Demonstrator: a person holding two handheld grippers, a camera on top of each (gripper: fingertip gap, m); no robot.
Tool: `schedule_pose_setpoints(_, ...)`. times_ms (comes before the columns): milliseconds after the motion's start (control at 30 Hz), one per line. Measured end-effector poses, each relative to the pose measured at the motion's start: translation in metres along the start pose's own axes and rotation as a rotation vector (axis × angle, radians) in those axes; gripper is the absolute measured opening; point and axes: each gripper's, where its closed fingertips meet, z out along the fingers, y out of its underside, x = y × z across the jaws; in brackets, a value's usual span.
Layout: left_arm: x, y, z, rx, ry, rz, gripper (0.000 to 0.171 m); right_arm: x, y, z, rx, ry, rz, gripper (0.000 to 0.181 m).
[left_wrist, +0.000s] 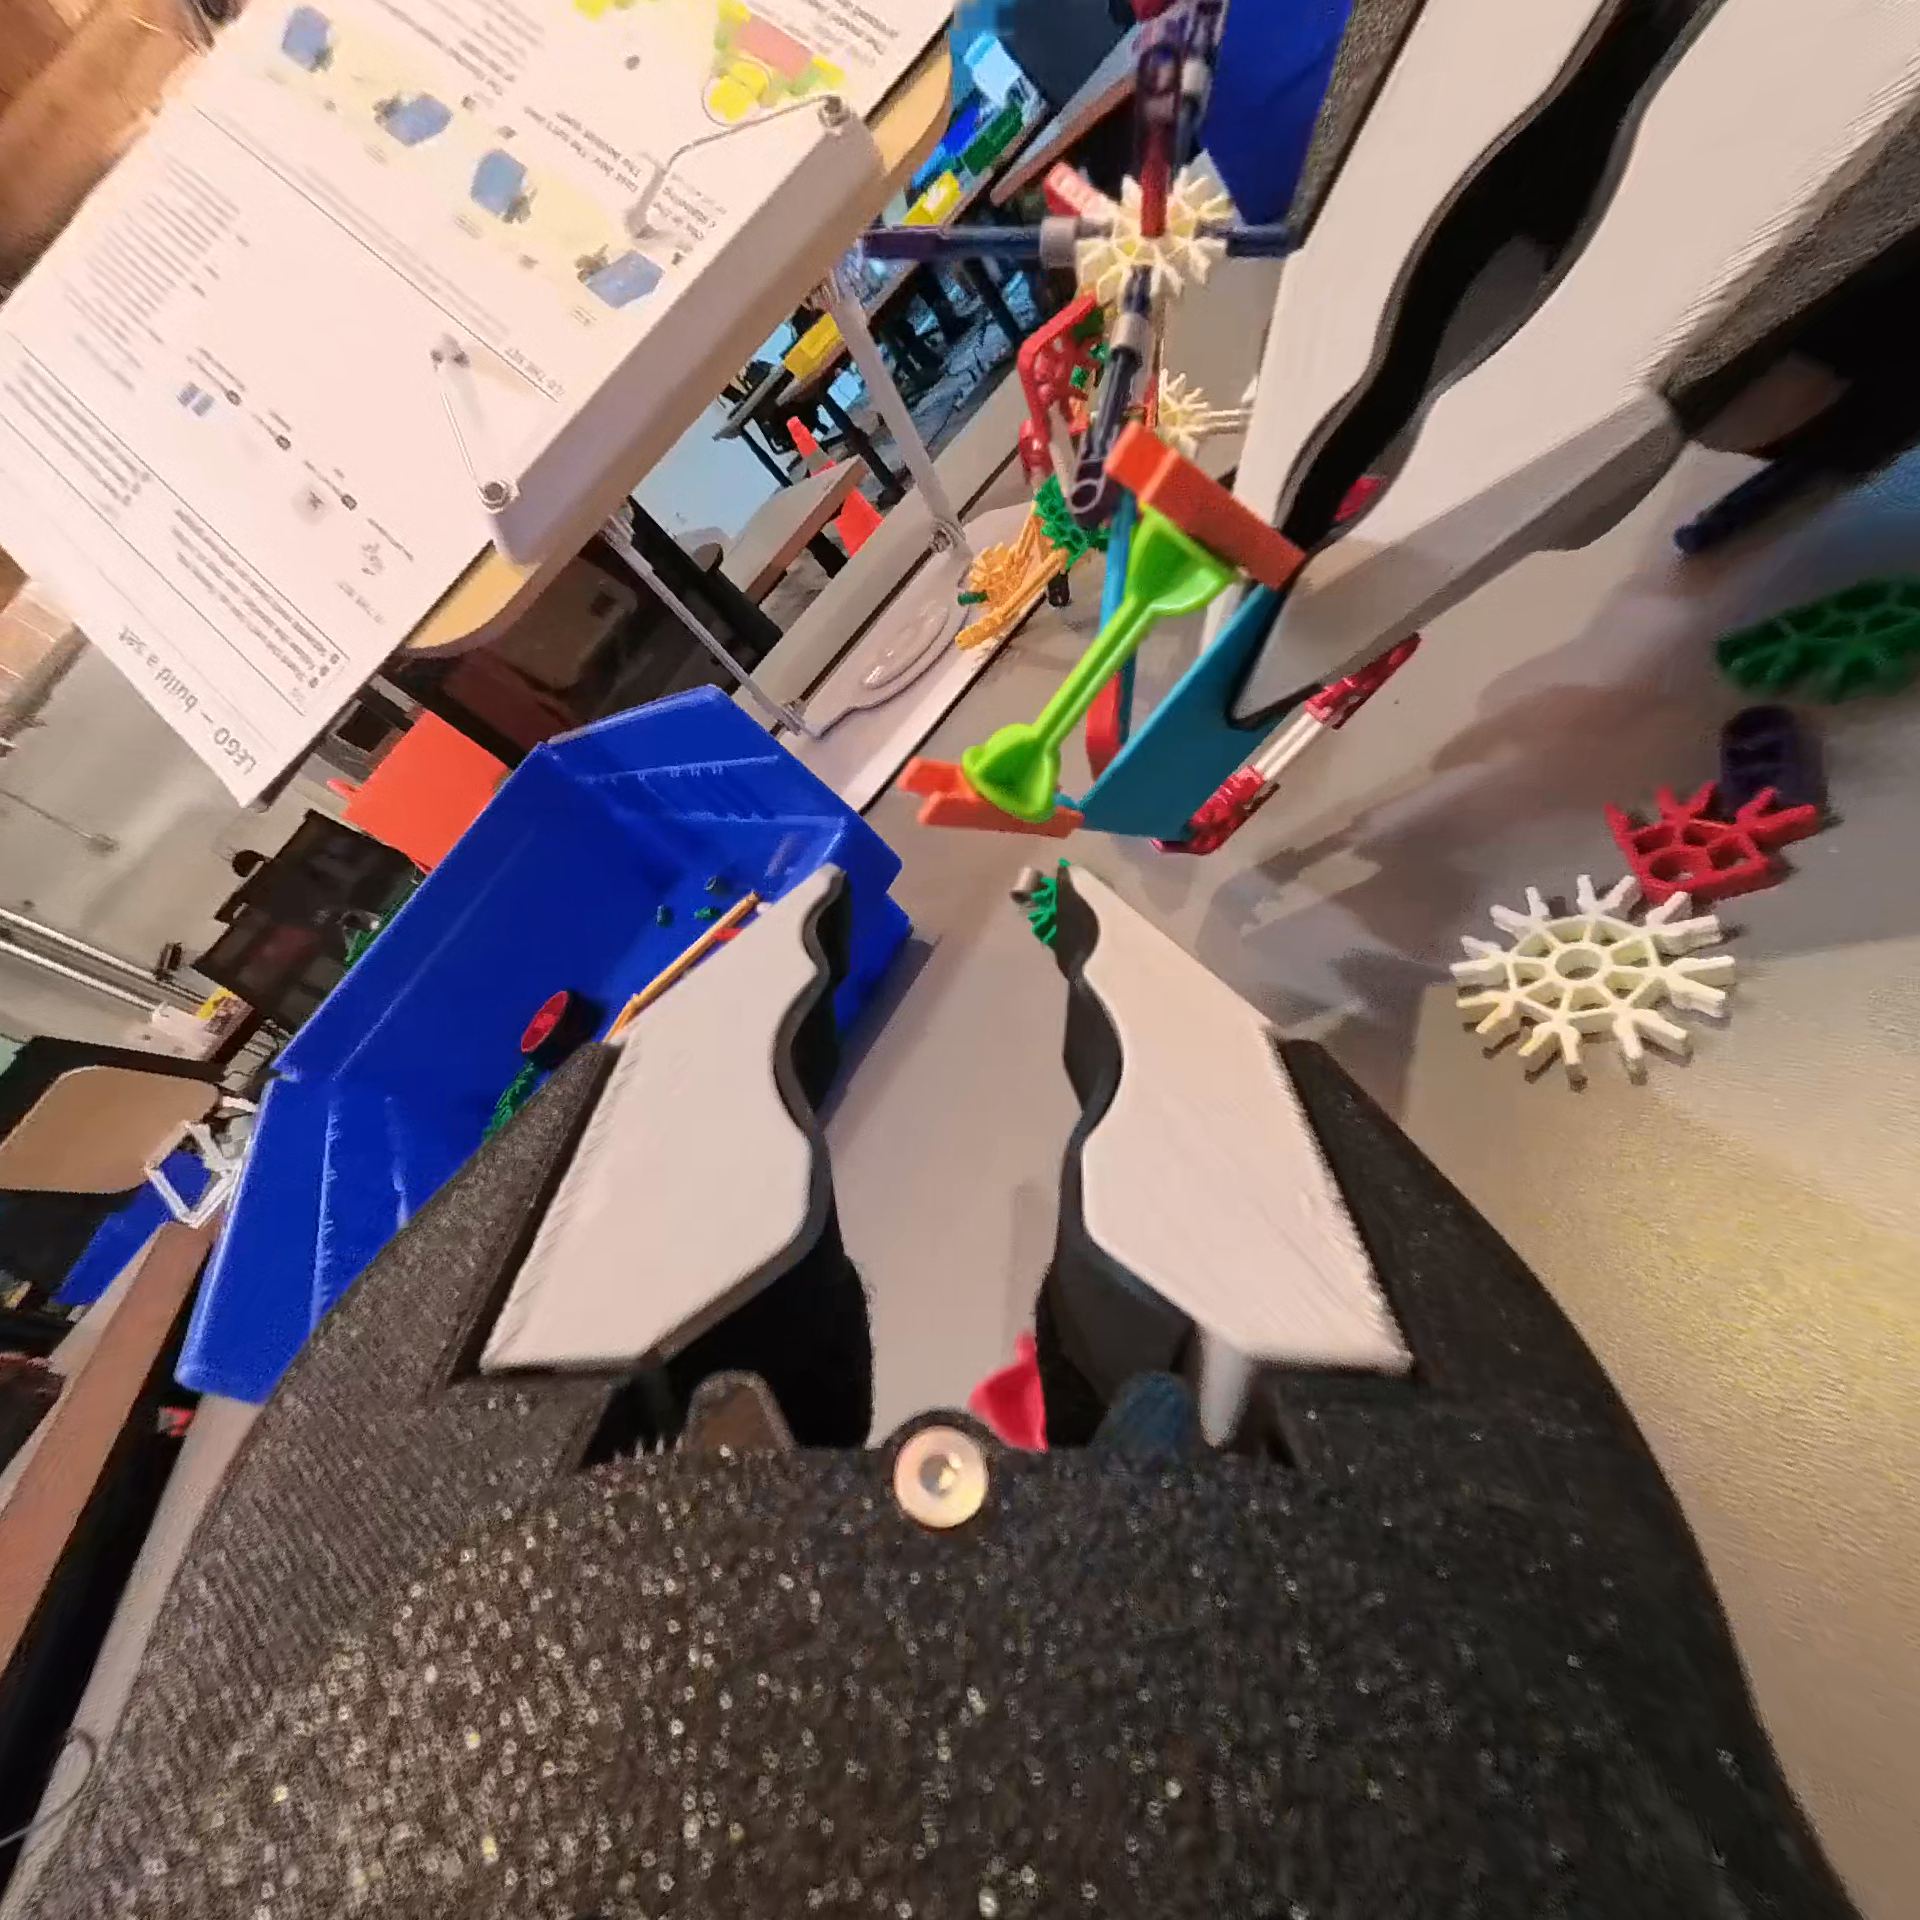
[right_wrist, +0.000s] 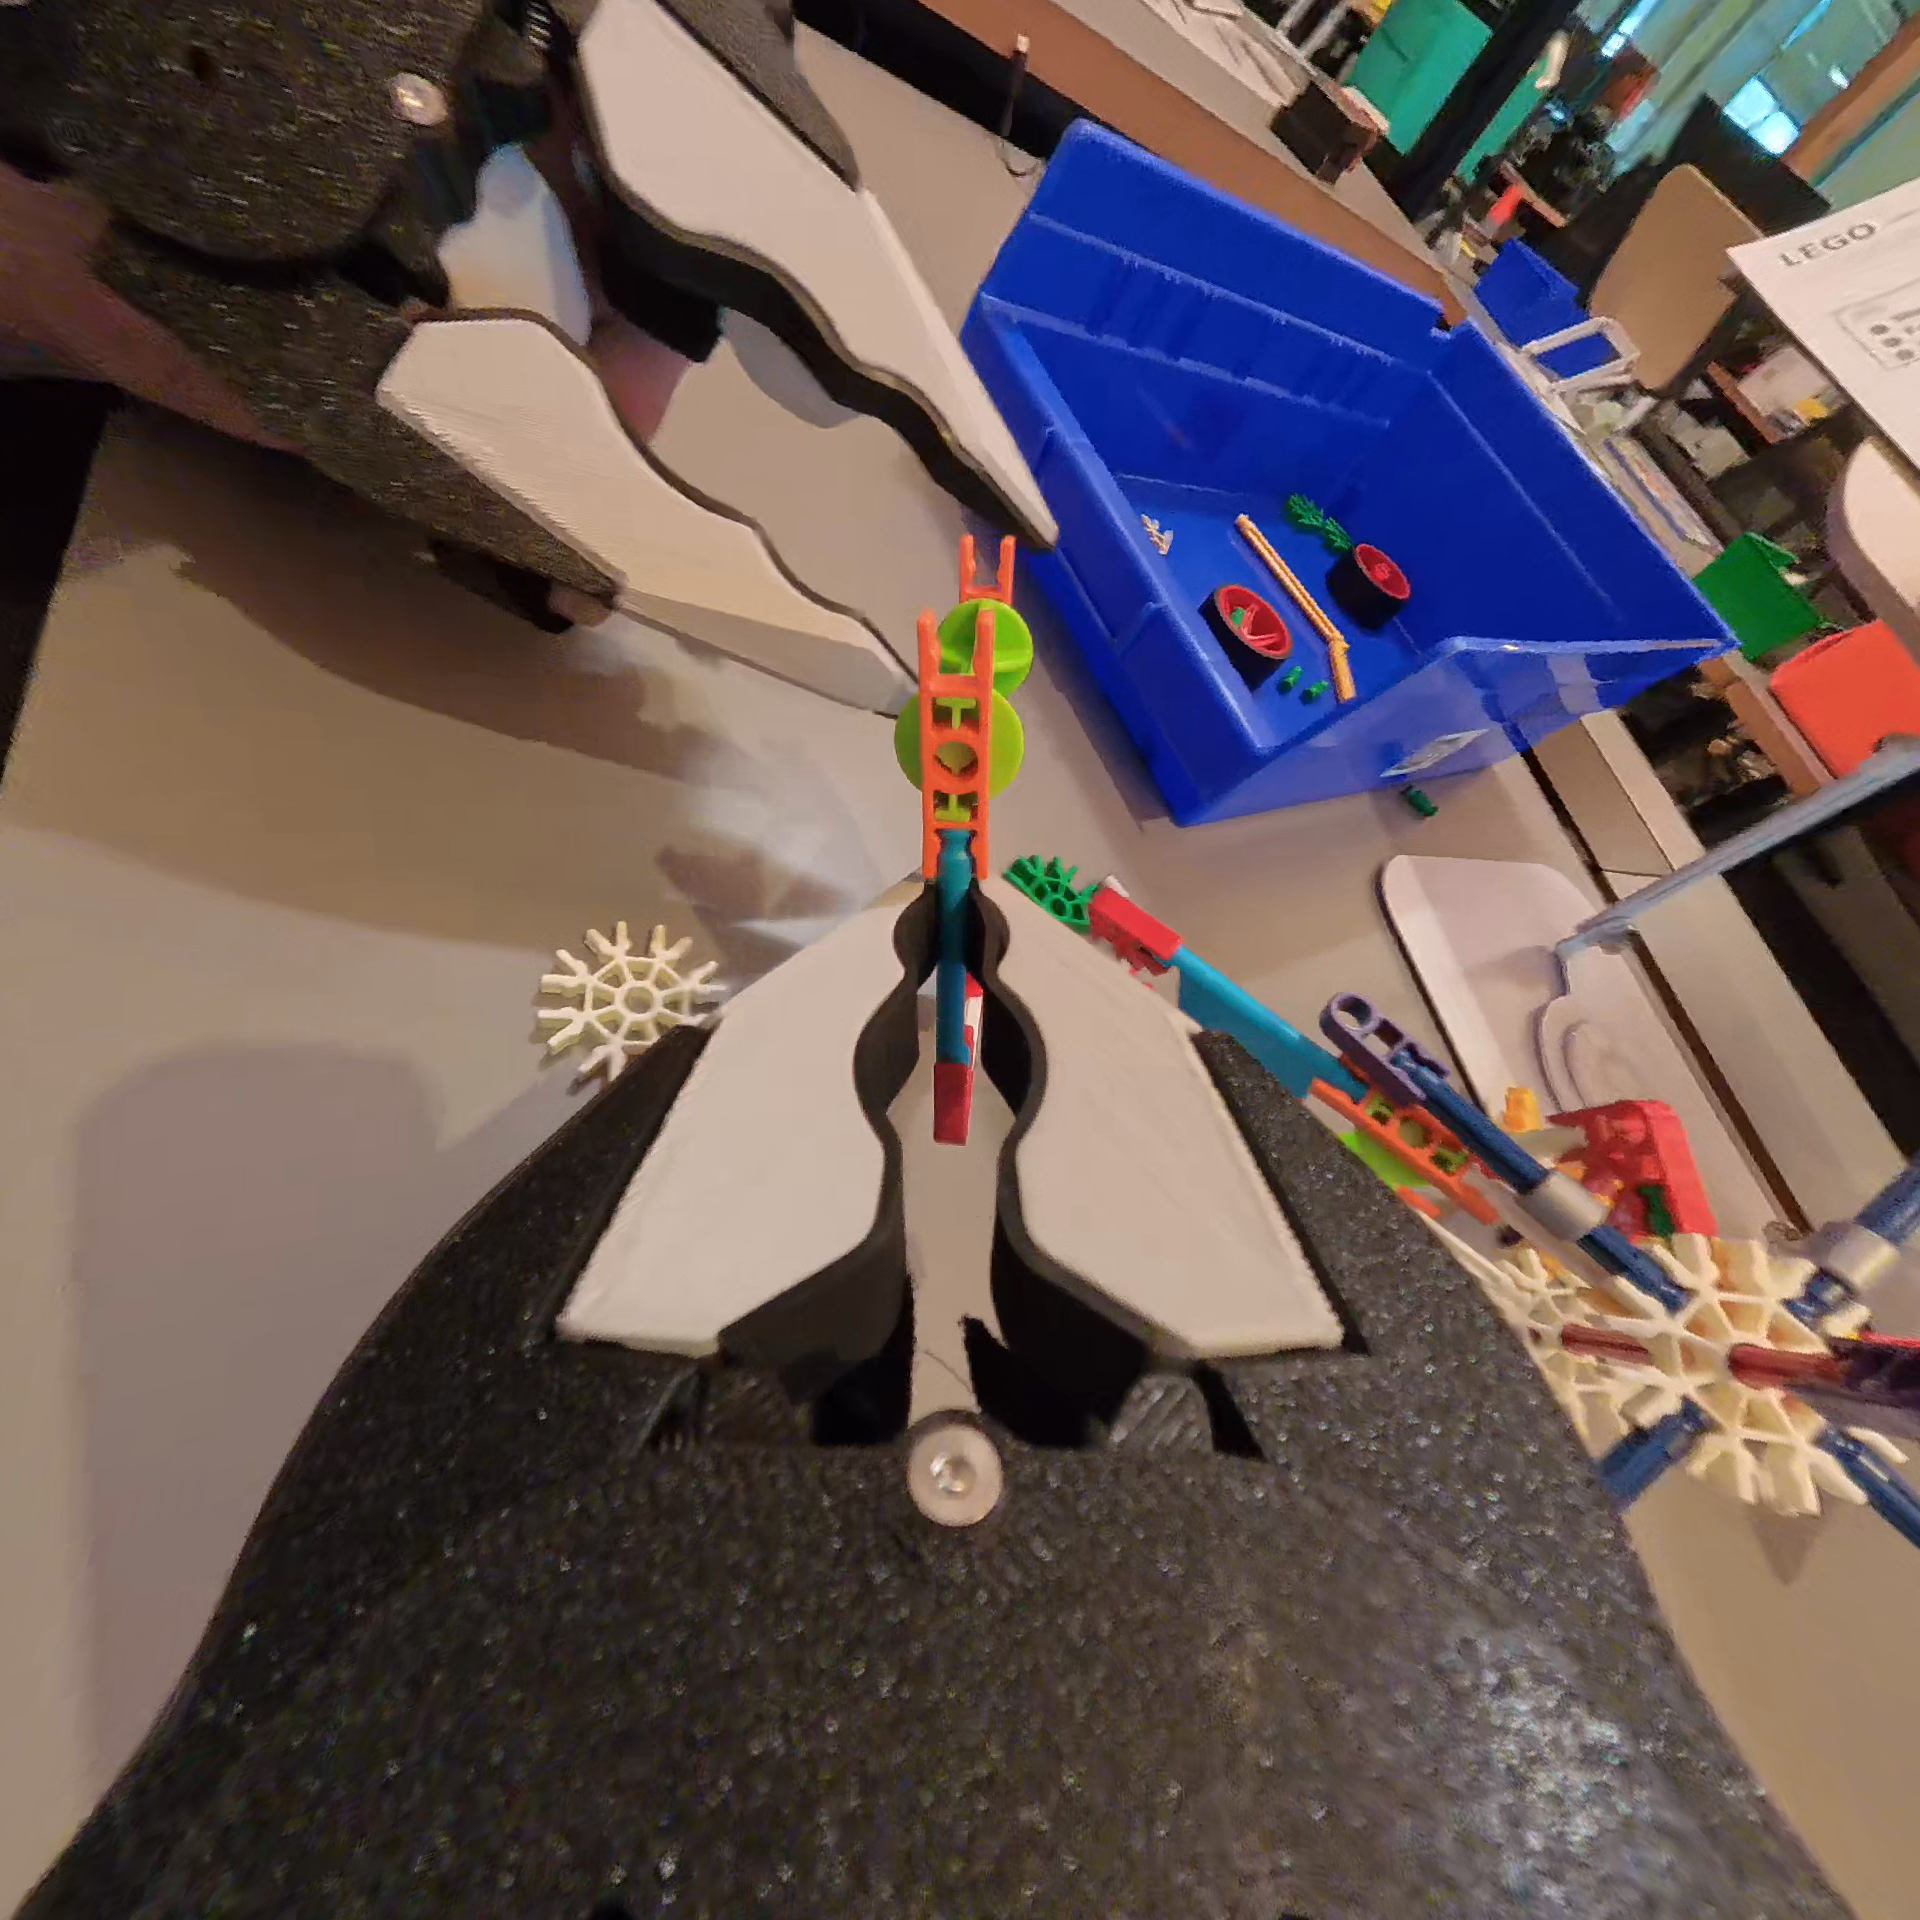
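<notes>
Right gripper (right_wrist: 948, 899) is clamped on a teal plastic rod (right_wrist: 951, 977), which runs up between its grey, ridged, wavy-edged fingers (right_wrist: 1122, 1122) and sticks out past the tips. At the far end of that rod sits an orange slotted connector (right_wrist: 948, 748) with a lime-green spool (right_wrist: 961, 732) pushed through it; a red connector (right_wrist: 953, 1101) caps the near end, inside the gap. The small assembly is held in the air, tilted above the grey bench (right_wrist: 260, 935).

Left gripper (left_wrist: 940, 894) has its fingers spread apart with nothing between them. It hovers just short of the same assembly: in the left wrist view the lime-green spool (left_wrist: 1091, 665) and the orange connector (left_wrist: 987, 805) lie just beyond its tips, near but not touching. Its body is black, speckled foam-like material.

On the bench beside the grippers lies a cream snowflake-shaped connector (left_wrist: 1590, 971), flat, with a red connector (left_wrist: 1704, 842), a green one (left_wrist: 1829, 649) and a small purple piece (left_wrist: 1766, 748) close by. A glossy blue plastic bin (right_wrist: 1351, 520) stands beyond the tips, holding two small black-and-red wheels (right_wrist: 1252, 629), a yellow-orange rod (right_wrist: 1294, 603) and green bits. To the right rests a larger rod-and-connector model (right_wrist: 1621, 1278) with cream snowflake hubs and blue rods. A printed instruction sheet (left_wrist: 343, 312) stands on a white holder above the bin.
</notes>
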Motion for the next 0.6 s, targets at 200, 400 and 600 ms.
schedule_pose_setpoints(200,0.005,-0.016,-0.008,0.084,0.160,-0.102,0.033,-0.002,-0.017,-0.010,0.148,-0.139,0.169,0.002)
schedule_pose_setpoints(400,0.011,-0.044,-0.011,0.227,0.336,-0.290,0.021,0.000,-0.034,-0.018,0.266,-0.252,0.323,0.002)
schedule_pose_setpoints(600,0.008,-0.057,-0.016,0.309,0.466,-0.438,0.012,0.005,-0.037,-0.026,0.298,-0.362,0.405,0.004)
